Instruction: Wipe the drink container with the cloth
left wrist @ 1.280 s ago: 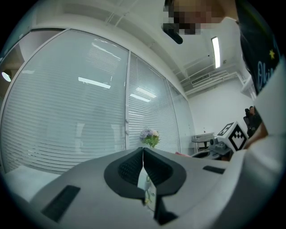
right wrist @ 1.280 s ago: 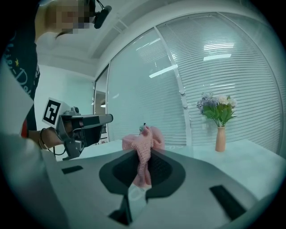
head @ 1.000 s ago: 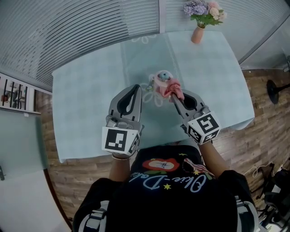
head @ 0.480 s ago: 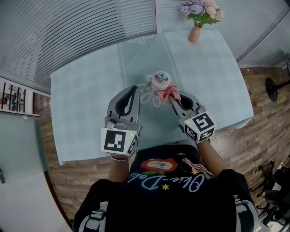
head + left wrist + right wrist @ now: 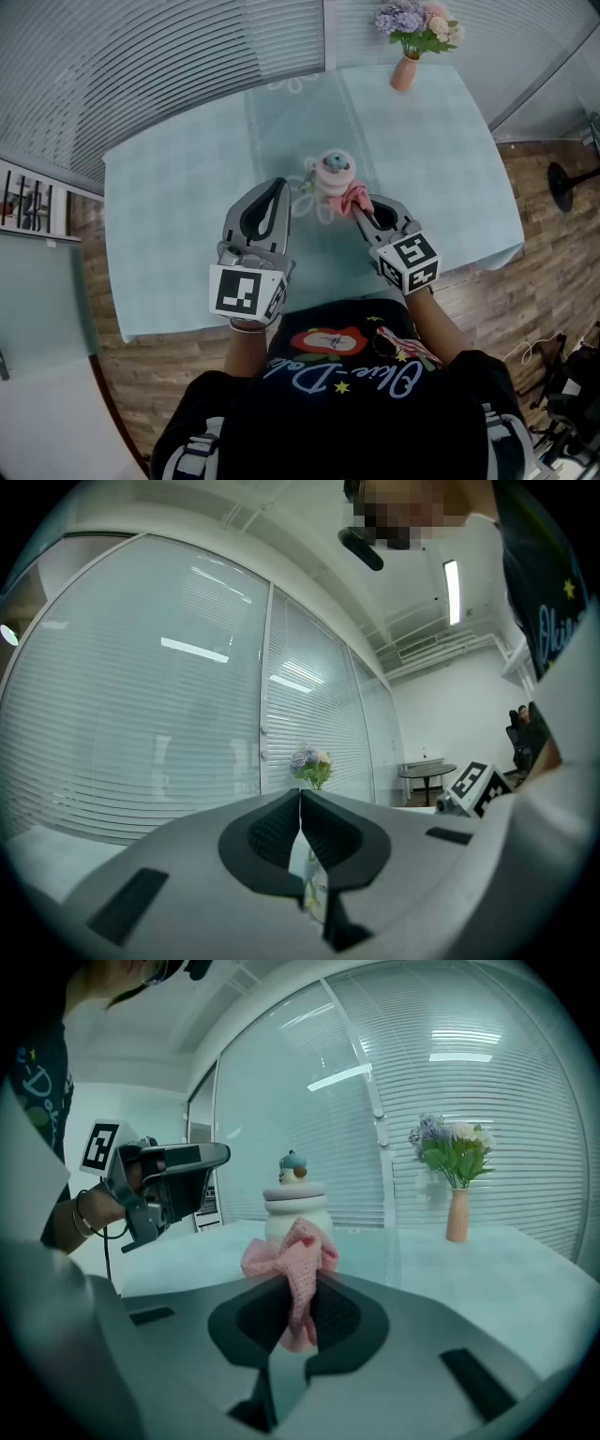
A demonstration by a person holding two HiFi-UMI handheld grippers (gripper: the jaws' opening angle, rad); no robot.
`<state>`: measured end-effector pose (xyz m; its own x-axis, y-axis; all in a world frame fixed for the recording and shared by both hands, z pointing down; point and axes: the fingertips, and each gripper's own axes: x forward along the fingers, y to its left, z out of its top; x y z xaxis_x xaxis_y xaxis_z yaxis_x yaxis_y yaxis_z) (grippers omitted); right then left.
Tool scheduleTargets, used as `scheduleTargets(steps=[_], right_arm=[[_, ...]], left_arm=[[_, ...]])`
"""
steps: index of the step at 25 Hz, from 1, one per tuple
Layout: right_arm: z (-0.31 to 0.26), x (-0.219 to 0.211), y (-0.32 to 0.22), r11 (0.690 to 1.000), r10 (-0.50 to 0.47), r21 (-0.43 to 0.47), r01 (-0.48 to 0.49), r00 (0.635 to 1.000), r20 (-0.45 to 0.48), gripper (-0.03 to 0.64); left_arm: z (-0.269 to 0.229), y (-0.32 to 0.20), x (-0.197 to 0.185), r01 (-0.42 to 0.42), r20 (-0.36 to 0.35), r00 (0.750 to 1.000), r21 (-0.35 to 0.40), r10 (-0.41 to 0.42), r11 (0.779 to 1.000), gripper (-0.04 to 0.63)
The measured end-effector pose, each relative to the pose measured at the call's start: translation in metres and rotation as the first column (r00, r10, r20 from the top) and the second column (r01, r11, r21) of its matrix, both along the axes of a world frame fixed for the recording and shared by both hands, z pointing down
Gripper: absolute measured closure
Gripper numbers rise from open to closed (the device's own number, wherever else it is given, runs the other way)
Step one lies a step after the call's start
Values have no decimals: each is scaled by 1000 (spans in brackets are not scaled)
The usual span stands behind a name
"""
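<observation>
Beside the drink container [image 5: 333, 173], right tool [image 5: 359, 208] pinches the cloth [image 5: 354, 198]; left tool [image 5: 281, 185] is pressed together.

We note a pale teal table [image 5: 169, 234] on wood-plank floor [image 5: 525, 281], slatted blinds [image 5: 141, 66] covering the glass walls, a flower vase [image 5: 407, 71] at the table's far edge, and a lit ceiling strip light [image 5: 453, 591].

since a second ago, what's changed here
The right gripper, shut on the pink cloth, has slid it a little down the side of the drink container, toward the person. The left gripper stays shut alongside; the container has not moved.
</observation>
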<state>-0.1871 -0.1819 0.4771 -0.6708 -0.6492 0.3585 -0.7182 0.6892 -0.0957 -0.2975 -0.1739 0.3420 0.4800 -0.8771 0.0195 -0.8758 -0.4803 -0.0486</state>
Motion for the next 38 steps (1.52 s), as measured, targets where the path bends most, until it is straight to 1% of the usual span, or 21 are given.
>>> scheduleTargets(steps=[10, 16, 27, 34, 38], right_arm=[[25, 0, -3, 997, 3, -79, -8, 998, -63, 583], [35, 1, -3, 993, -14, -117, 3, 995, -98, 581], [60, 1, -2, 978, -66, -208, 29, 983, -174, 581], [71, 0, -1, 966, -97, -255, 45, 976, -194, 580], [77, 0, -1, 964, -102, -263, 47, 974, -201, 580]], left_arm=[[4, -4, 0, -20, -1, 1000, -9, 20, 1000, 591], [3, -3, 5, -30, -1, 1000, -5, 30, 1000, 591], [4, -2, 4, -17, 3, 1000, -5, 17, 1000, 591], [2, -2, 3, -14, 0, 1000, -3, 14, 1000, 591], [3, -3, 4, -18, -1, 1000, -4, 18, 1000, 591]])
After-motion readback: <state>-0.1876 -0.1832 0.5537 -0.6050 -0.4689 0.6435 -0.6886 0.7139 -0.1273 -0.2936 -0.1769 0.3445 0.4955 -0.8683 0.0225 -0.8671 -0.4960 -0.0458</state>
